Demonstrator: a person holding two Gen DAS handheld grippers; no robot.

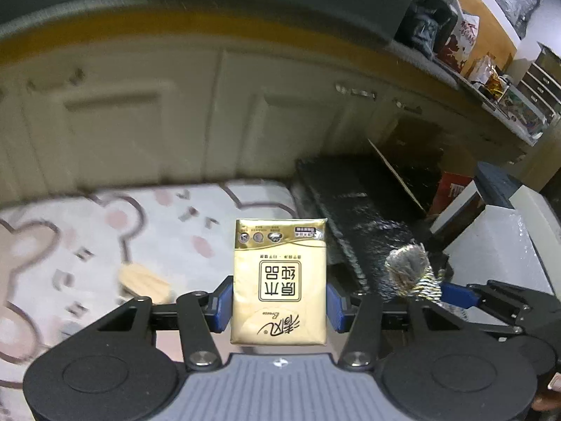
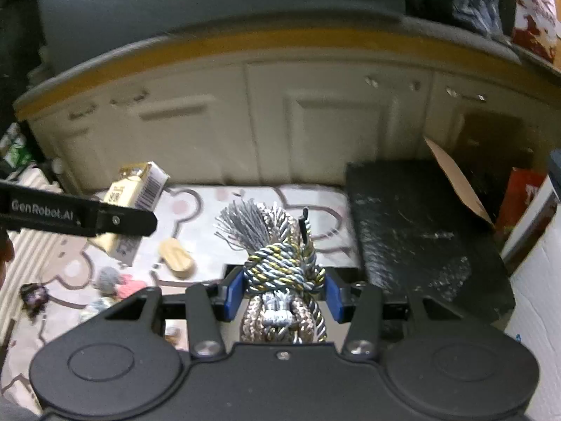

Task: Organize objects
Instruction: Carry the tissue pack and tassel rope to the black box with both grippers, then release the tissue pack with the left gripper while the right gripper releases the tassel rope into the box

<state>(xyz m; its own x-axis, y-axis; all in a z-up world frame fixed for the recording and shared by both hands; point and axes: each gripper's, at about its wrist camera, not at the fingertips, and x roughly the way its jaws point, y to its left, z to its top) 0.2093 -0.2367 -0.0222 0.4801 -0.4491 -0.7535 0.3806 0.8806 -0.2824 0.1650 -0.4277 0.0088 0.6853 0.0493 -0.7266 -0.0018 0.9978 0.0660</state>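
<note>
In the left wrist view my left gripper (image 1: 280, 298) is shut on a gold tissue pack (image 1: 280, 273). The pack stands upright between the blue pads (image 1: 224, 301), above a bear-print mat (image 1: 105, 238). To its right my right gripper (image 1: 433, 289) carries a tasselled rope bundle (image 1: 408, 268). In the right wrist view the right gripper (image 2: 284, 291) is shut on that knotted gold, silver and grey rope bundle (image 2: 277, 266), whose grey tassel fans upward. The left gripper (image 2: 140, 217) with the tissue pack (image 2: 138, 186) shows at the left, held above the mat (image 2: 210, 210).
A wooden oval piece (image 2: 177, 254) lies on the mat, with small pink and grey items (image 2: 115, 284) and a dark clump (image 2: 33, 296) nearer the left. A black foil-like slab (image 2: 420, 228) lies to the right, beside a cardboard flap (image 2: 455, 182). Cream cabinets (image 2: 280, 122) stand behind.
</note>
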